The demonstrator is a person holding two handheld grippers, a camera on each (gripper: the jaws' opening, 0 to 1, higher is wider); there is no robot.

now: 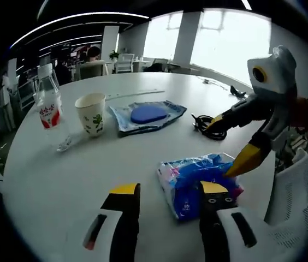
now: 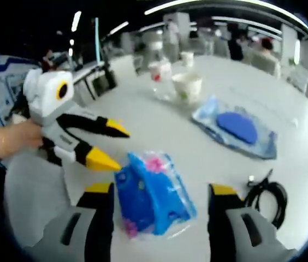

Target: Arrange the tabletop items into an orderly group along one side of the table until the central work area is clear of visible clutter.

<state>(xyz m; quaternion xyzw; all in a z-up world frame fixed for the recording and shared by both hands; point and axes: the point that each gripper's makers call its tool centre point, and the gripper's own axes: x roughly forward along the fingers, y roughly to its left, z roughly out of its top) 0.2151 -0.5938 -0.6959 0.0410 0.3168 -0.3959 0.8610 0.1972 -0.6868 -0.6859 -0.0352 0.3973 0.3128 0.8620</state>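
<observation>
I have both grippers, left point(image 1: 166, 197) and right point(image 2: 161, 197), spread wide, grasping nothing, converging on the crinkly blue plastic packet point(image 2: 151, 195) lying near the white round table's point(image 1: 88, 169) edge. Next, probably: clamp it and carry it sideward.

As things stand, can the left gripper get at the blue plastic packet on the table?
Probably yes. The left gripper is open, the blue packet lies just ahead by its fingers, and nothing sits between. The right gripper hovers at the packet's far edge and could crowd the grasp.
</observation>
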